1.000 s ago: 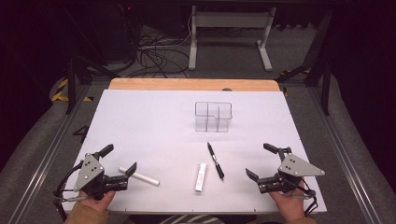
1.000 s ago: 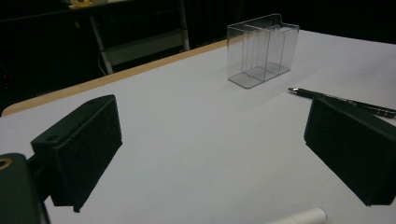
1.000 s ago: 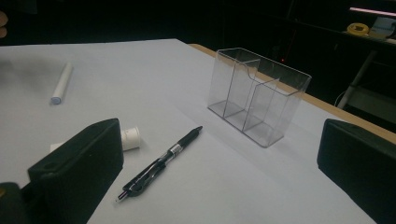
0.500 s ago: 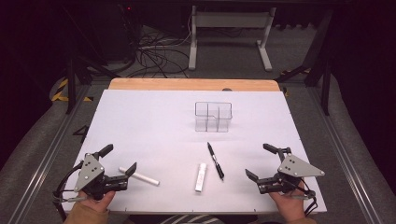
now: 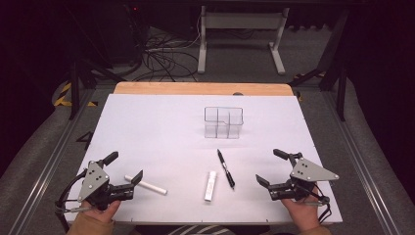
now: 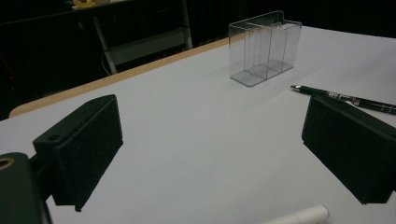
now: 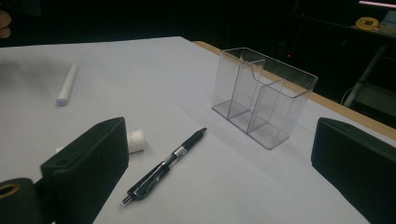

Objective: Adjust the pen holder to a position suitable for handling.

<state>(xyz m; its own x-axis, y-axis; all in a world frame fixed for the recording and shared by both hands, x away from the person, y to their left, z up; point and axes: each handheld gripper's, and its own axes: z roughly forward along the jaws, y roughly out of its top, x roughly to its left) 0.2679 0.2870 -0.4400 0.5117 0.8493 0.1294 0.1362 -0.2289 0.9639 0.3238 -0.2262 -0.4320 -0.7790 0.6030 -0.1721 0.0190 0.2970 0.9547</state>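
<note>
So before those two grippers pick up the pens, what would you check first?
1. Left gripper open: ok.
2. Right gripper open: ok.
3. Both grippers hold nothing: ok.
4. Black pen, short white marker and long white marker lie flat and apart on the table: ok.
5. Clear organizer upright, compartments free: ok.
6. Which pen goes into which compartment: cannot tell.

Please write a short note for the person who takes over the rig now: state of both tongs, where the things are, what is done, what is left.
Left tongs: open, empty, beside the left white marker.
Right tongs: open, empty, right of the black pen.
A second white marker lies just left of the pen.
Clear organizer stands upright farther back, compartments empty.
Done: nothing placed yet.
Left: probably all three items go into the organizer.
</note>
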